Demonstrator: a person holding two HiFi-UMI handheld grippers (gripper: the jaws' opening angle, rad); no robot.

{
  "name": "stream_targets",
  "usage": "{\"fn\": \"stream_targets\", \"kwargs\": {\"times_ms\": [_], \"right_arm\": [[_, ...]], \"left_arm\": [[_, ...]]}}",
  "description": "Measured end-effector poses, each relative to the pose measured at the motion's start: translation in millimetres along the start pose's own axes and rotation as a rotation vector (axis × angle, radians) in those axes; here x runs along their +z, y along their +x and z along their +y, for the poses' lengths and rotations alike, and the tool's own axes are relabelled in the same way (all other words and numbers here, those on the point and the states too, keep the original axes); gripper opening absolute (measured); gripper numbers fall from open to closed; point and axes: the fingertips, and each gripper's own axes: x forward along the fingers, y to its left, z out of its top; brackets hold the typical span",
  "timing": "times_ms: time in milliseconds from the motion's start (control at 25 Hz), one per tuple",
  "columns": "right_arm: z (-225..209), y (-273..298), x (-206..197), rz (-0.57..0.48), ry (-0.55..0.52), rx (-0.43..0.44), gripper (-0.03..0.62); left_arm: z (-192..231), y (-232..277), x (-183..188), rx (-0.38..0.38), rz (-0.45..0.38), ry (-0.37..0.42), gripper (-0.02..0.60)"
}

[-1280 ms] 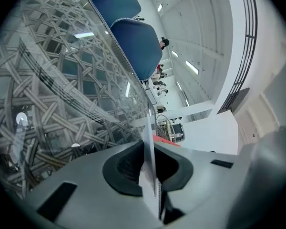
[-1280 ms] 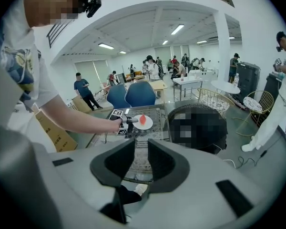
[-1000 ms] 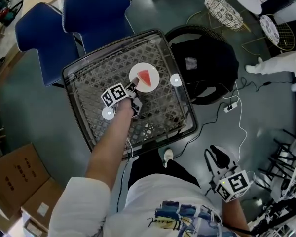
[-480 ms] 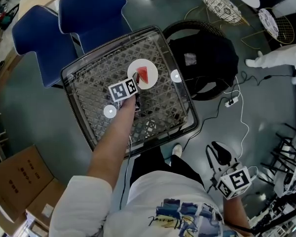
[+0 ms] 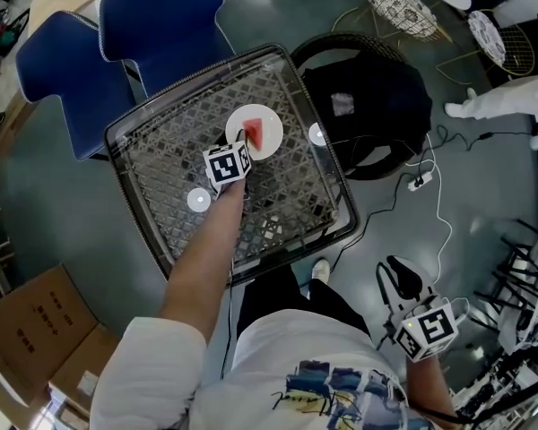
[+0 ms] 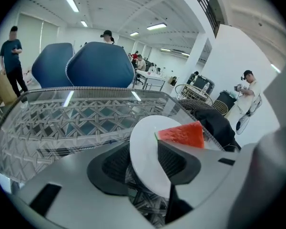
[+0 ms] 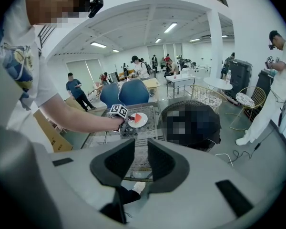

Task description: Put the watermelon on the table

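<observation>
Release step. Your left hand-held gripper (image 5: 243,141) is opening its jaws, the plate (image 5: 267,119) rim loose between them. The watermelon (image 5: 254,133) sits on the plate, on the desk (image 5: 161,159). Your right hand-held gripper (image 7: 136,159) is slightly parted and empty. Next, draw the left one back without nudging the plate.

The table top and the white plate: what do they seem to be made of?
The table top: seemingly clear glass, glossy; lamps reflect on it and a woven lattice shows beneath. The white plate: smooth, plain white, perhaps ceramic or plastic; the look does not settle which.
</observation>
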Motion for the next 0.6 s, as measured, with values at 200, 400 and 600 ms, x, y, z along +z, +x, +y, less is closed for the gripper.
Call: {"fn": "stream_targets", "kwargs": {"times_ms": [200, 400, 600], "right_arm": [[-12.3, -7.3, -9.7, 0.002, 0.011, -0.022, 0.087], [-20.6, -15.3, -17.7, -0.013, 0.001, -0.012, 0.087], [-24.1, -26.7, -22.0, -0.061, -0.047, 0.033, 0.087]], "left_arm": [[2.1, 1.6, -3.2, 0.087, -0.013, 0.086, 0.167], [6.9, -14.1, -5.3, 0.124, -0.032, 0.082, 0.167], [8.9, -67.8, -16.0, 0.116, -0.093, 0.032, 0.165]]}}
